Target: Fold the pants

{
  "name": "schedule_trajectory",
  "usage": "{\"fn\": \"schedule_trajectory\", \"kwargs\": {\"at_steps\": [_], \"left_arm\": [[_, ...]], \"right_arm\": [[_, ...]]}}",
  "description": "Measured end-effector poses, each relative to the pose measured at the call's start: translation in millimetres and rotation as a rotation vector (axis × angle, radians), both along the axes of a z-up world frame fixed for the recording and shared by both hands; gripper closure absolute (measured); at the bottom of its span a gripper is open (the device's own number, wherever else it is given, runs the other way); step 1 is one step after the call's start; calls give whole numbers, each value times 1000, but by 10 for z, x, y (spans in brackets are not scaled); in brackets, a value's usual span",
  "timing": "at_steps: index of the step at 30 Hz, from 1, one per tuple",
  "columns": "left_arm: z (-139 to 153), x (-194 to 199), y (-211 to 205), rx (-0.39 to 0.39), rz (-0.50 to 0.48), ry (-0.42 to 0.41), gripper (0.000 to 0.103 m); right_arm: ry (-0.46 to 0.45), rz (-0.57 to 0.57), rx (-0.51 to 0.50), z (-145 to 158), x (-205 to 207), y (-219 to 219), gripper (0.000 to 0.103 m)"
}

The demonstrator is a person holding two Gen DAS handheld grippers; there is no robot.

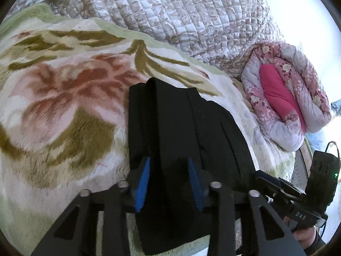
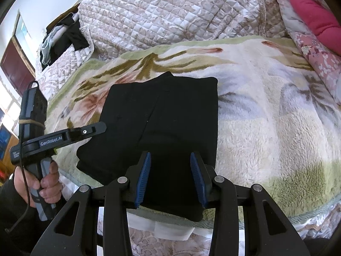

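Nearly done: black pants folded compact on the bed's floral blanket, left hand-held gripper and right hand-held gripper both spread, pinching nothing.

left hand-held gripper: black linkage arms, silver rivets, ribbed blue pads
right hand-held gripper: same black frame, blue pads
markings: white "GenRobot.AI", "DAS"
hand: bare skin, dark sleeve, black cable
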State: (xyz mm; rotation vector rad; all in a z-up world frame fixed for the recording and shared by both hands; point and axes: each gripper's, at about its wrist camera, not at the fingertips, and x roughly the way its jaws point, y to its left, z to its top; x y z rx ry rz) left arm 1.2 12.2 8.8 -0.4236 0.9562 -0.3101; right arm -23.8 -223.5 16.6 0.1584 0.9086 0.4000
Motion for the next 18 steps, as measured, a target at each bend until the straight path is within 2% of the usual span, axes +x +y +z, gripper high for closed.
{"fn": "schedule_trajectory", "kwargs": {"at_steps": [1, 4, 13, 18], "left_arm": [[5, -22, 14, -3, 5, -1, 77], [19, -31, 24, 6, 4, -3, 83], [333, -211, 52, 62, -5, -76, 94], [25, -132, 154, 73, 9, -10, 95]], "right_arm": [[-2, 1, 0, 0, 2, 9, 64], [1, -2, 0, 4, -7, -4, 64], [-27, -12, 6, 118, -26, -45, 64], [8, 5, -12, -15, 3, 14, 64]]}}
